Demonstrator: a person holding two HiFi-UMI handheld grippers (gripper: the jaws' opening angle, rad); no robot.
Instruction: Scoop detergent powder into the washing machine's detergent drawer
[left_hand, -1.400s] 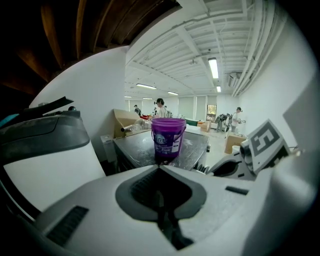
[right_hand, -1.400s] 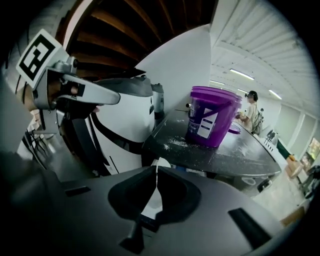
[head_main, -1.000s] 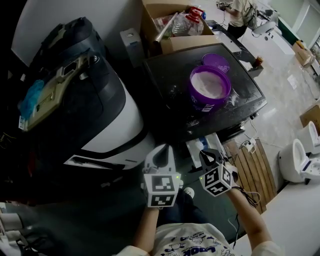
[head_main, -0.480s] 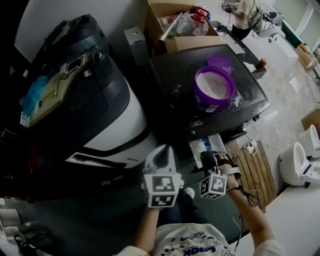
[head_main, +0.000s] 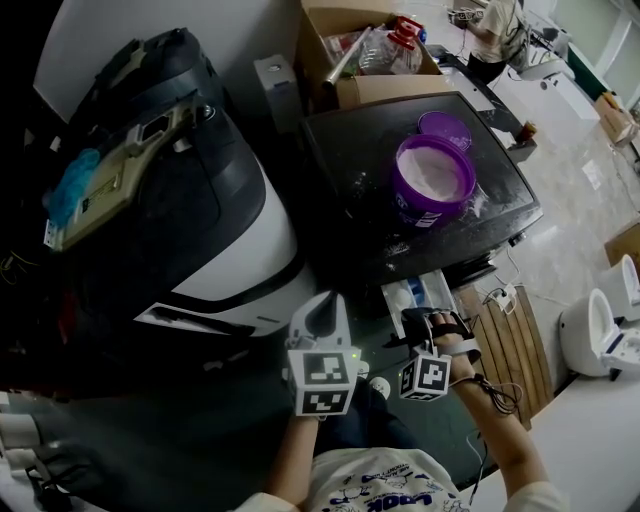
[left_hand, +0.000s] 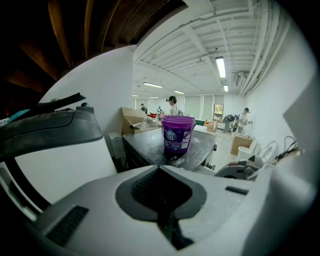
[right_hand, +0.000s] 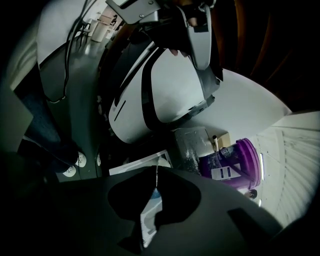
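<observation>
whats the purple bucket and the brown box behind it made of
Round purple bucket: looks like glossy moulded plastic, from its smooth, shiny wall. Open brown box: likely matte cardboard, given its dull tan folded flaps.

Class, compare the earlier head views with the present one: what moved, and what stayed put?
The right gripper rolled over by the open drawer, so its marker cube, which faced up, now faces sideways and sits slightly lower in the head view. Its fingers are together, holding nothing. The left gripper, the purple bucket of powder and its lid stayed put.
</observation>
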